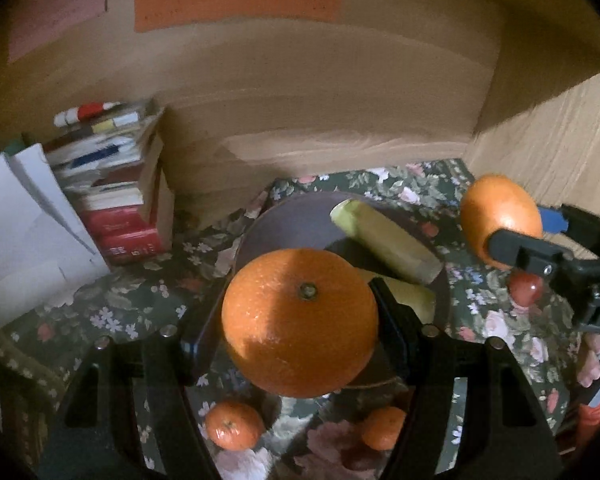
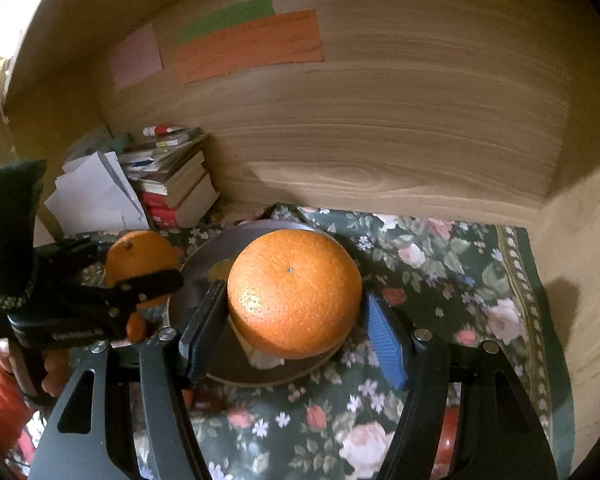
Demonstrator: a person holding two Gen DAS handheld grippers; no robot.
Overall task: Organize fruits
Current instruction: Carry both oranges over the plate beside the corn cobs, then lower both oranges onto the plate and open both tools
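My left gripper [image 1: 300, 320] is shut on a large orange [image 1: 300, 322] and holds it above the near rim of a dark round plate [image 1: 292, 220]. Two pale yellow-green banana pieces [image 1: 384, 236] lie on the plate. My right gripper [image 2: 296, 312] is shut on another large orange [image 2: 294, 294] above the same plate [image 2: 204, 256]. In the left wrist view the right gripper's orange [image 1: 500, 220] shows at the right. In the right wrist view the left gripper's orange [image 2: 140, 260] shows at the left.
Two small mandarins [image 1: 234, 426] [image 1: 384, 428] and a small red fruit [image 1: 526, 288] lie on the floral cloth [image 2: 440, 280]. A stack of books [image 1: 120, 196] and white papers [image 1: 24, 232] stand at the left. Wooden walls [image 2: 380, 120] close the back and right.
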